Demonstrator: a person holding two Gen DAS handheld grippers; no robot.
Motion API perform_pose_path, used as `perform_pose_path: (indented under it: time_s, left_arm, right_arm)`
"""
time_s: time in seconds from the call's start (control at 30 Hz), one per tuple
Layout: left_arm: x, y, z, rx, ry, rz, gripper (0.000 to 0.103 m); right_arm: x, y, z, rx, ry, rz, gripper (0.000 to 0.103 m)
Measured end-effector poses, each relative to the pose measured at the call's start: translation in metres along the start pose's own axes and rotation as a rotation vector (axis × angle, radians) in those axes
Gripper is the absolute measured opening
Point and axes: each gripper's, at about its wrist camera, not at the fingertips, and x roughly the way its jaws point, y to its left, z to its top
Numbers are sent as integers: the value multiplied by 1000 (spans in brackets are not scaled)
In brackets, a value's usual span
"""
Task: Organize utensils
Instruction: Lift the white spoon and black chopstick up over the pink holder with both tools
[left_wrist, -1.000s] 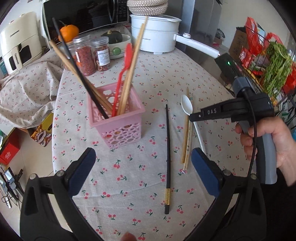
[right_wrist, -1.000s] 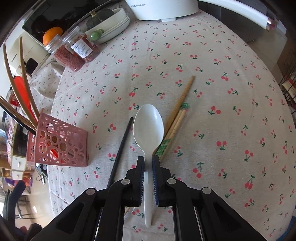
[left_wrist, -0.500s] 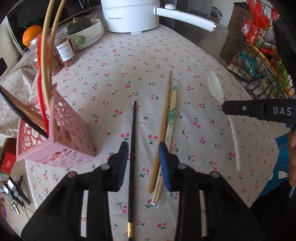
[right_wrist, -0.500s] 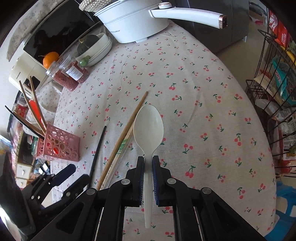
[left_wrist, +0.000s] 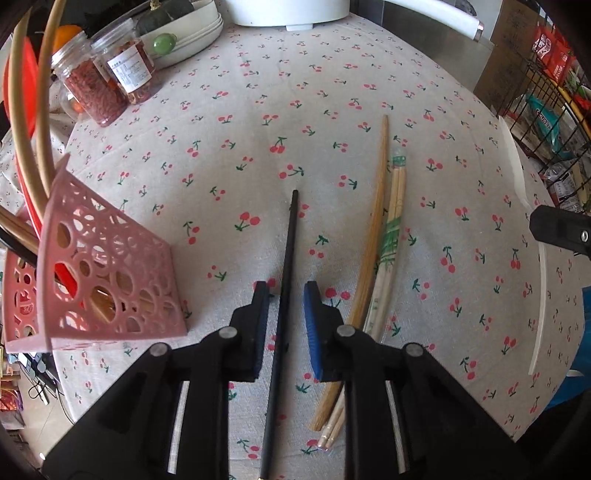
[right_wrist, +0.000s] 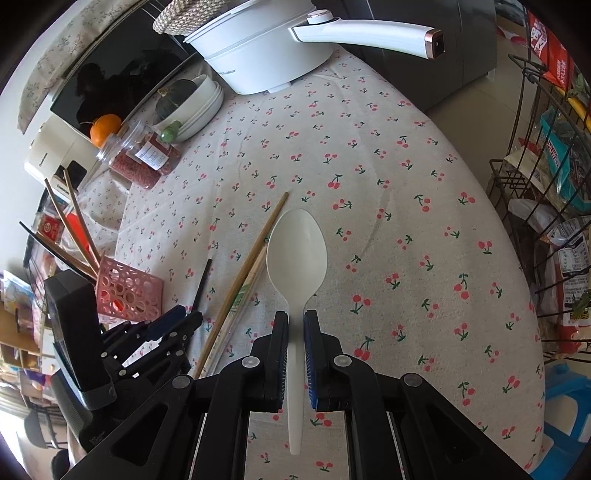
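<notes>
Black chopstick (left_wrist: 284, 295) between left gripper (left_wrist: 285, 295) jaws (contact unclear), lower end cropped.

Black chopstick (left_wrist: 284, 291): we lose its near end below the frame edge, between the left hand-held gripper (left_wrist: 284, 295) fingers.
White spoon (right_wrist: 296, 258): its handle is partly covered by the right hand-held gripper (right_wrist: 295, 325) pads.
Jar labels (left_wrist: 129, 70): too small for us to read.
</notes>
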Motion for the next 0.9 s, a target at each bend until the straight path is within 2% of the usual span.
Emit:
perform_pose_path:
  time_s: [0.13, 0.23, 0.43, 0.57, 0.67, 0.9]
  left_arm:
    - [2, 11, 1, -58, 28, -63, 17]
    - [1, 11, 0, -52, 30, -72, 8]
    - [-10, 17, -8, -63, 1, -116, 7]
    - [-43, 25, -16, -62, -91, -169, 7]
    - [-76, 29, -28, -45, -183, -181, 6]
    - [-142, 40, -48, 26, -417, -166, 6]
  right_arm:
    - [2, 2, 0, -4, 4, 2, 9]
    - [4, 4, 0, -7, 7, -2, 9]
    - [1, 7, -2, -19, -4, 0, 9]
    - [-9, 12, -4, -40, -39, 23, 9]
    - [-21, 19, -6, -61, -79, 54, 9]
    - [-48, 39, -13, -100, -188, 142, 9]
